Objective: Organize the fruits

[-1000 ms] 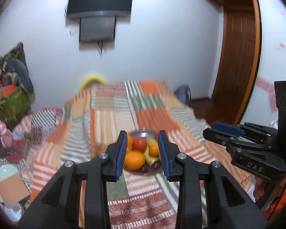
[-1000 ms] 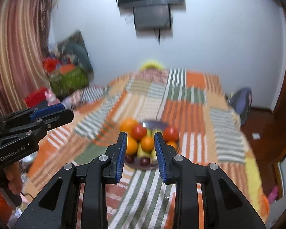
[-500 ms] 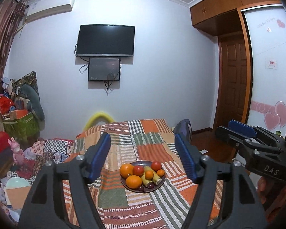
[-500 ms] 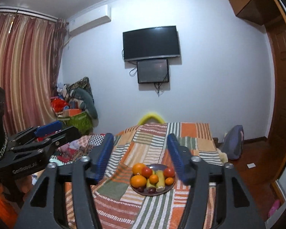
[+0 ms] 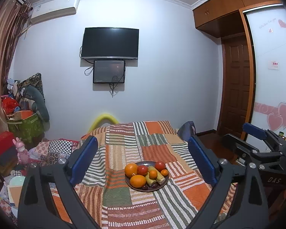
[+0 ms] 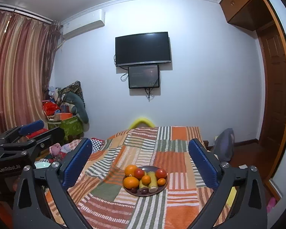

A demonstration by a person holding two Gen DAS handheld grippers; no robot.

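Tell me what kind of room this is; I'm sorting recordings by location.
Most likely a home bedroom: a bed under an orange, green and white striped patchwork blanket, a black flat television on the wall above it, and brown wooden overhead cupboards beside a door. A dark round plate of fruit sits on the blanket.

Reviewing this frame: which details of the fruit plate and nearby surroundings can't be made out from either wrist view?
- Small dark fruits at the plate front: too small to identify, both views.
- Plate's rear: hidden behind oranges and tomatoes.
- Bed's near end: hidden by each hand-held gripper's own fingers, both views.
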